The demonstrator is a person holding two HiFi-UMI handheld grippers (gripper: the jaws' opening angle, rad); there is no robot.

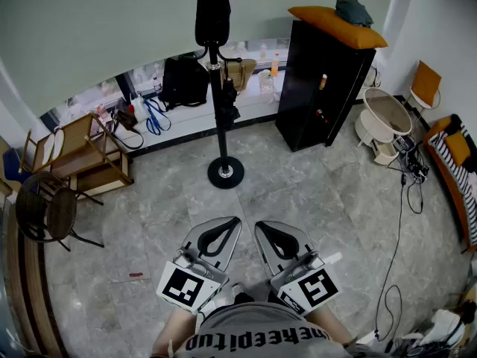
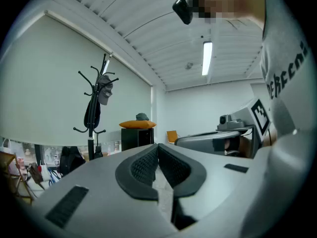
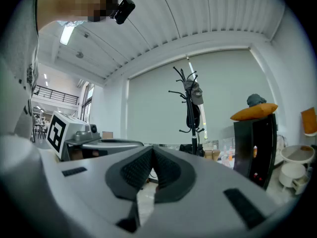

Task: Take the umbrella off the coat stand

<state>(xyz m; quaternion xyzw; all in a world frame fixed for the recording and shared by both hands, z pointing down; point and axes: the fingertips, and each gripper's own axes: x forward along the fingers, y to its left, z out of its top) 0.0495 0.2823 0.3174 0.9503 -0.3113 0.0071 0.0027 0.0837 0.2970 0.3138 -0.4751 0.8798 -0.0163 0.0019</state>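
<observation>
A black coat stand point(image 1: 218, 103) rises from a round base point(image 1: 225, 172) on the stone floor ahead of me. A black folded umbrella point(image 1: 212, 17) hangs near its top, seen also in the left gripper view as the umbrella point(image 2: 92, 110) and in the right gripper view as the umbrella point(image 3: 191, 114). A grey cap point(image 3: 196, 94) hangs beside it. My left gripper point(image 1: 232, 222) and right gripper point(image 1: 261, 227) are held side by side close to my body, well short of the stand. Both are shut with nothing between the jaws.
A black cabinet point(image 1: 320, 88) with an orange cushion point(image 1: 337, 25) stands right of the stand. A black bag point(image 1: 184, 80) sits on the window ledge behind. A wooden rack point(image 1: 82, 155) and a round chair point(image 1: 48, 211) stand at left. Cables point(image 1: 402, 222) trail on the right.
</observation>
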